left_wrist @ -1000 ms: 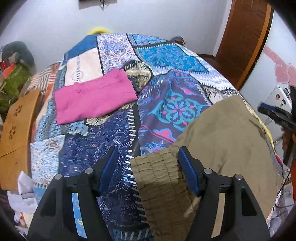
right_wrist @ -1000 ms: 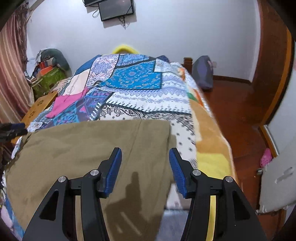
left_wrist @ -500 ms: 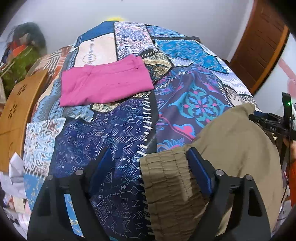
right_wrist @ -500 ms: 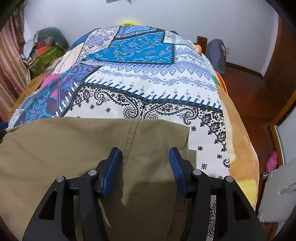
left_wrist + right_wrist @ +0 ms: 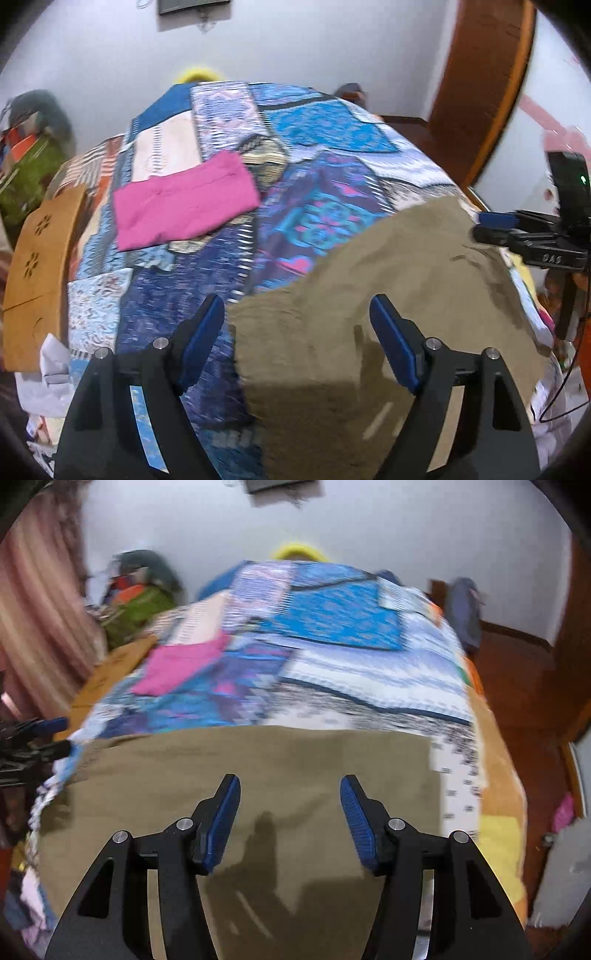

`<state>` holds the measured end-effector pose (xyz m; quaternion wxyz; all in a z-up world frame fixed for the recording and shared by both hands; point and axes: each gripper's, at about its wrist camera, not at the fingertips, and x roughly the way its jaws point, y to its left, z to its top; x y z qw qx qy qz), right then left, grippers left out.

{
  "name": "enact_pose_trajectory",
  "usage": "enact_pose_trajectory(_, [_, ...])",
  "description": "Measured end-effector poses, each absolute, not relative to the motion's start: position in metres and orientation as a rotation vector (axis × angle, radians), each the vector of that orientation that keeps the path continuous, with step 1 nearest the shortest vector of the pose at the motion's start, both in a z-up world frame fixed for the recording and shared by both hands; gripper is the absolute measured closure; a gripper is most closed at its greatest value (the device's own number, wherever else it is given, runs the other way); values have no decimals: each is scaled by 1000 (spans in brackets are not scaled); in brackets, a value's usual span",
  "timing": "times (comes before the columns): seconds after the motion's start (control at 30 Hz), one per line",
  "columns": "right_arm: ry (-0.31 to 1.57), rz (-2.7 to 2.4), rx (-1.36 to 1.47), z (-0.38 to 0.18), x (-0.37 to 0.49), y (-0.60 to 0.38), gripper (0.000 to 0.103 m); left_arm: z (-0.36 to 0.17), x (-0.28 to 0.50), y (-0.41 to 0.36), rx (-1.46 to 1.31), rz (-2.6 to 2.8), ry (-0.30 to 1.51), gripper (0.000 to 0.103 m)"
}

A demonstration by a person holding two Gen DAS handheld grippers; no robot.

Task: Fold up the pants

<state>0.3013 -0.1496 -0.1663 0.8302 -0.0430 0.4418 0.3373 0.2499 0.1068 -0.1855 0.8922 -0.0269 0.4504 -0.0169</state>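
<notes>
Khaki pants (image 5: 406,266) lie spread across the near end of the bed, their elastic waist edge at the left. My left gripper (image 5: 297,310) hovers above that waist end. Its jaws stand wide and are closing a little, and the cloth lies below them with the pads off it. In the right wrist view the pants (image 5: 295,753) fill the foreground. My right gripper (image 5: 290,781) hangs open over their right part and holds nothing. The right gripper (image 5: 495,225) also shows at the far right of the left wrist view. Both views are motion-blurred.
A folded pink garment (image 5: 184,206) rests on the patchwork quilt (image 5: 325,125) further up the bed. A wooden board (image 5: 40,266) and piled clothes stand to the left of the bed. Wooden floor (image 5: 524,686) and a dark bag (image 5: 465,605) are to the right.
Both grippers dipped toward the bed, then drew back and up. The left jaws widened around the waistband and came clear of it. The pants stay flat.
</notes>
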Motion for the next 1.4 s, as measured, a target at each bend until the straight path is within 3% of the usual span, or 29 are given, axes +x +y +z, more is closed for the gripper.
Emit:
enact_pose_trajectory(0.23, [1066, 823, -176, -203, 262, -101, 50, -222, 248, 87, -16, -52, 1047, 21])
enact_pose_trajectory(0.53, [1026, 740, -172, -206, 221, -158, 50, -238, 214, 104, -103, -38, 1050, 18])
enact_pose_trajectory(0.93, [1052, 647, -143, -200, 199, -186, 46, -188, 162, 107, -94, 17, 965, 18])
enact_pose_trajectory(1.1, [1009, 630, -163, -185, 193, -187, 46, -172, 141, 116, -249, -29, 942, 18])
enact_pose_trajectory(1.4, [847, 688, -157, -156, 176, -154, 45, -211, 125, 92, -340, -87, 1055, 18])
